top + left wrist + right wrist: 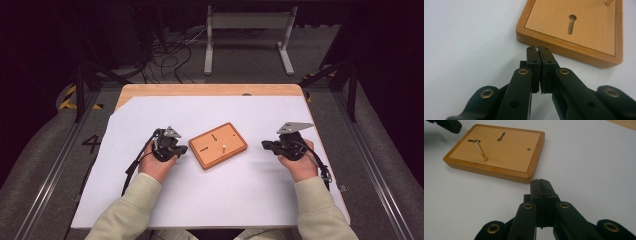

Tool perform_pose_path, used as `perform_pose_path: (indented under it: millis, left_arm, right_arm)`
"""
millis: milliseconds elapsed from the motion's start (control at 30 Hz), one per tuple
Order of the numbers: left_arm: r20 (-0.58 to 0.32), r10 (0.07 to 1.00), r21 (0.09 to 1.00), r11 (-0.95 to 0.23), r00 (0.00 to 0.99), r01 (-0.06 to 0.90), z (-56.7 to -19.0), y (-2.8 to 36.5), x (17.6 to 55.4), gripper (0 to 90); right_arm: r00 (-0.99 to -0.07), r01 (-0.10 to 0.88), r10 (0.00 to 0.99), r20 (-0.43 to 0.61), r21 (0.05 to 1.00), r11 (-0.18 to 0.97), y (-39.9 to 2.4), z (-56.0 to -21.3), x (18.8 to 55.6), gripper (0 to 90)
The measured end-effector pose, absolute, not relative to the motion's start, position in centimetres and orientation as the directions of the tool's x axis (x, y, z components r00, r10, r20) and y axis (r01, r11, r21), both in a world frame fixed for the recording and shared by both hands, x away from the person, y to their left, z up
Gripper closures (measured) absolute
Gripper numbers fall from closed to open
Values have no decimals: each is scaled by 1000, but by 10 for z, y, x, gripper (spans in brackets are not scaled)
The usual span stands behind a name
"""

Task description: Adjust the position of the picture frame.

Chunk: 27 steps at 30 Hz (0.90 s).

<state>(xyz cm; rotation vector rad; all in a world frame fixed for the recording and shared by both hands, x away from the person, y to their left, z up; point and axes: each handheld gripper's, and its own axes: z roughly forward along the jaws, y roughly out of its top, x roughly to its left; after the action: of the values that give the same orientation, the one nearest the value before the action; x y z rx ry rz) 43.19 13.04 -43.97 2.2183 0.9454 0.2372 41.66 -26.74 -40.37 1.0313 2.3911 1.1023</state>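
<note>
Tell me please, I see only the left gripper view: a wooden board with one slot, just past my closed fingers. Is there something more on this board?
Observer: Yes. The high view shows a second slot in the board, near the one you see.
Operator: And the small stick at the top edge of my picture?
Observer: It is a thin peg that stands upright on the board, and nothing holds it.
Operator: Where is the right gripper?
Observer: The right gripper is at the opposite side of the board from yours, apart from it, its fingers shut on nothing.
</note>
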Motion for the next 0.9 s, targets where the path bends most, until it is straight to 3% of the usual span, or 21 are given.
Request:
perform_pose_path:
  millis: [167,433,900]
  left_arm:
    - [-117,685,674,-477,719,564,-438,140,426,830]
    - [-106,680,680,-483,725,552,-435,149,422,781]
    - [-120,692,700,-450,712,555,-431,163,422,746]
  right_arm:
    - [-720,490,694,-18,696,526,-238,-416,449,900]
    - [-734,486,675,-78,633,602,-225,-429,471,900]
    - [-803,400,572,-170,557,727,-218,-436,472,900]
